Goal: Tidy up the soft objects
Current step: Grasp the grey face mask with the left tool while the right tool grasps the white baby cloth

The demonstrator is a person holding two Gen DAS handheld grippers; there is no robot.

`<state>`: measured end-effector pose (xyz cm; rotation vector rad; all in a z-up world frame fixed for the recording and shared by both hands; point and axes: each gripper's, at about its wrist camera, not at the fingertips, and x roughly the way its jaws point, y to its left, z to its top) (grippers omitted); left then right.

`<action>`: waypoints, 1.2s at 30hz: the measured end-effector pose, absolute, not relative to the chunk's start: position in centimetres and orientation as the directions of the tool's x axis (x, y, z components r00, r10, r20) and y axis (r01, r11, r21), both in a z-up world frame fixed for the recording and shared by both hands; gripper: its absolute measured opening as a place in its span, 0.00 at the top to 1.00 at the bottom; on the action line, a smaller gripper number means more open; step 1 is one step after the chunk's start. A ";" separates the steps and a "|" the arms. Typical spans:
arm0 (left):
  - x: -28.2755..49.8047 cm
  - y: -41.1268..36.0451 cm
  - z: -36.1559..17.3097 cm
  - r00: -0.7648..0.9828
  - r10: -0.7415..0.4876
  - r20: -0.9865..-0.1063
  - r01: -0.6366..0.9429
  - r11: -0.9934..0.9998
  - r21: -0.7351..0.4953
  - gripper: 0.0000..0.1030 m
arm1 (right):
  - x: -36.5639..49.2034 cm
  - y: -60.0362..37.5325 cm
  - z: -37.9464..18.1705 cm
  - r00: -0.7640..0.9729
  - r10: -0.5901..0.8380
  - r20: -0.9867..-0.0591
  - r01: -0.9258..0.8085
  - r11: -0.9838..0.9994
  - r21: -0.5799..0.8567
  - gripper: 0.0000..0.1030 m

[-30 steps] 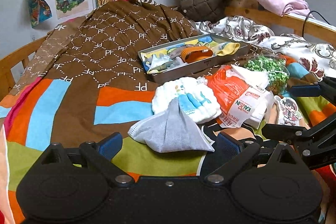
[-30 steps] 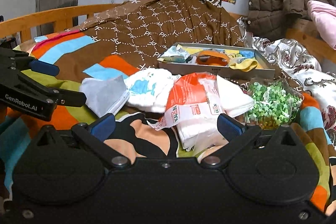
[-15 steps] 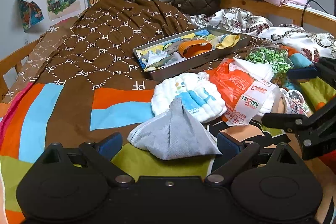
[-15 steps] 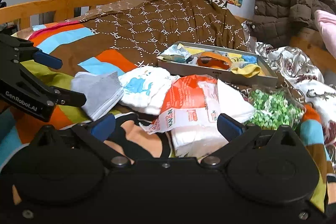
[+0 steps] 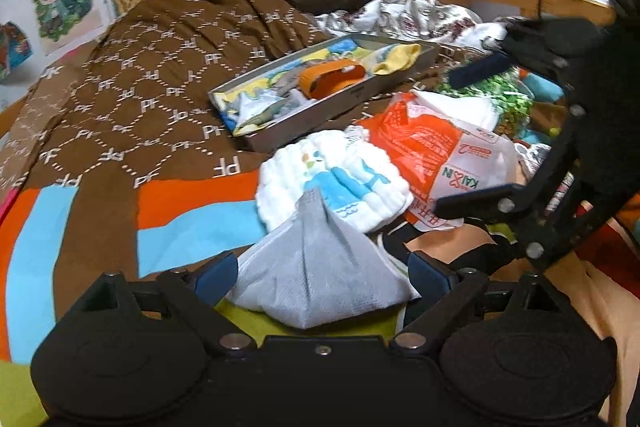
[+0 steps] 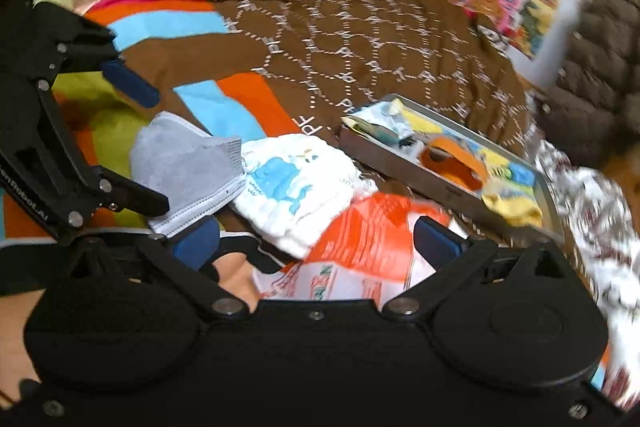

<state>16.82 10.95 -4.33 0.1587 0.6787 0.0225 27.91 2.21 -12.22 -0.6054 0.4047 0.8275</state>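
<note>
Left wrist view. Left gripper (image 5: 322,273): jaws apart, straddling the grey face mask (image 5: 320,267), not yet clamped. Behind it: white printed cloth (image 5: 334,187), orange-and-white tissue pack (image 5: 432,151), grey tray (image 5: 332,107) partly filled with small soft items, all on the patterned bedspread (image 5: 120,115).

Right wrist view. Right gripper (image 6: 316,241): jaws apart, low over the tissue pack (image 6: 360,247), holding nothing.

Step in hand, by my reckoning: picking up the mask. Next move calls for closing on its middle, then lifting towards the tray without dragging the cloth.
</note>
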 end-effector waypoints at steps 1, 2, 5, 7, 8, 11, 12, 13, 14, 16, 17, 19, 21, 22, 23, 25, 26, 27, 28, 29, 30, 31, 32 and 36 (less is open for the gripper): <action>17.0 11.0 -4.3 0.780 0.067 -0.623 0.033 0.989 0.147 0.12 | 28.1 2.5 -12.0 0.611 0.560 -0.559 -0.787 0.506 -0.352 0.01; 17.1 11.1 -4.3 0.779 0.059 -0.625 0.035 0.990 0.136 0.12 | 28.6 2.9 -11.9 0.601 0.559 -0.570 -0.796 0.481 -0.368 0.01; 17.5 11.3 -4.3 0.770 0.033 -0.637 0.046 0.993 0.106 0.12 | 29.5 4.1 -11.7 0.575 0.554 -0.602 -0.818 0.413 -0.400 0.01; 17.6 11.3 -4.3 0.767 0.024 -0.641 0.057 0.993 0.105 0.13 | 30.1 4.7 -11.6 0.560 0.554 -0.616 -0.828 0.385 -0.408 0.01; 17.7 11.3 -4.3 0.765 0.020 -0.644 0.065 0.992 0.108 0.15 | 30.5 5.0 -11.5 0.549 0.553 -0.627 -0.836 0.370 -0.405 0.01; 17.7 11.3 -4.2 0.757 0.013 -0.653 0.082 0.990 0.115 0.16 | 31.8 6.0 -11.6 0.516 0.539 -0.666 -0.856 0.313 -0.410 0.01; 17.7 11.4 -4.2 0.755 0.009 -0.656 0.086 0.990 0.113 0.17 | 32.1 6.3 -11.7 0.509 0.531 -0.678 -0.860 0.289 -0.419 0.01; 17.8 11.5 -4.2 0.752 0.005 -0.659 0.090 0.990 0.110 0.17 | 32.5 6.7 -11.8 0.500 0.519 -0.693 -0.865 0.261 -0.429 0.01; 17.8 11.6 -4.1 0.750 0.004 -0.661 0.091 0.990 0.109 0.18 | 32.8 7.0 -12.0 0.492 0.511 -0.705 -0.869 0.238 -0.433 0.01; 17.9 11.9 -4.1 0.748 0.007 -0.664 0.086 0.991 0.107 0.21 | 33.5 7.8 -12.3 0.472 0.495 -0.730 -0.878 0.187 -0.441 0.01; 17.9 12.0 -4.1 0.748 0.009 -0.663 0.081 0.991 0.105 0.22 | 33.7 8.2 -12.4 0.465 0.484 -0.741 -0.879 0.157 -0.449 0.01; 18.1 12.2 -4.2 0.744 0.010 -0.668 0.075 0.992 0.098 0.25 | 33.9 9.1 -13.0 0.473 0.455 -0.755 -0.871 0.108 -0.480 0.01; 18.3 12.4 -4.2 0.735 0.008 -0.678 0.074 0.993 0.092 0.28 | 33.9 10.0 -13.3 0.486 0.434 -0.759 -0.858 0.070 -0.509 0.01; 18.4 12.4 -4.2 0.732 0.005 -0.681 0.077 0.993 0.089 0.29 | 33.9 10.5 -13.5 0.483 0.425 -0.765 -0.856 0.049 -0.514 0.01; 18.5 12.4 -4.2 0.728 0.001 -0.685 0.081 0.993 0.088 0.30 | 34.0 11.0 -13.6 0.479 0.415 -0.774 -0.857 0.027 -0.515 0.01; 18.6 12.4 -4.2 0.723 -0.002 -0.691 0.090 0.992 0.091 0.33 | 33.9 12.0 -14.0 0.469 0.398 -0.788 -0.856 -0.013 -0.516 0.01; 18.6 12.4 -4.2 0.721 -0.004 -0.693 0.093 0.992 0.091 0.33 | 33.8 12.5 -14.1 0.465 0.389 -0.795 -0.853 -0.041 -0.520 0.01; 18.6 12.4 -4.2 0.719 -0.005 -0.694 0.094 0.991 0.090 0.33 | 33.9 13.0 -14.5 0.465 0.382 -0.799 -0.849 -0.062 -0.524 0.01; 18.6 12.5 -4.2 0.719 -0.005 -0.696 0.094 0.992 0.089 0.33 | 33.8 13.5 -14.8 0.463 0.374 -0.804 -0.846 -0.084 -0.526 0.01; 18.7 12.5 -4.2 0.718 -0.006 -0.696 0.092 0.992 0.086 0.33 | 33.7 14.0 -14.9 0.458 0.367 -0.810 -0.845 -0.104 -0.525 0.01; 18.6 12.6 -4.2 0.717 -0.007 -0.697 0.090 0.993 0.082 0.33 | 33.7 14.5 -15.2 0.456 0.363 -0.813 -0.842 -0.121 -0.526 0.01; 18.6 12.6 -4.3 0.717 -0.009 -0.697 0.088 0.993 0.078 0.33 | 33.6 15.0 -15.5 0.456 0.361 -0.814 -0.838 -0.134 -0.529 0.01; 18.6 12.7 -4.3 0.717 -0.010 -0.697 0.087 0.993 0.074 0.33 | 33.6 15.3 -15.5 0.457 0.360 -0.813 -0.834 -0.146 -0.533 0.01; 18.6 12.8 -4.3 0.716 -0.014 -0.698 0.089 0.993 0.071 0.34 | 33.5 16.4 -15.6 0.452 0.354 -0.818 -0.831 -0.167 -0.531 0.01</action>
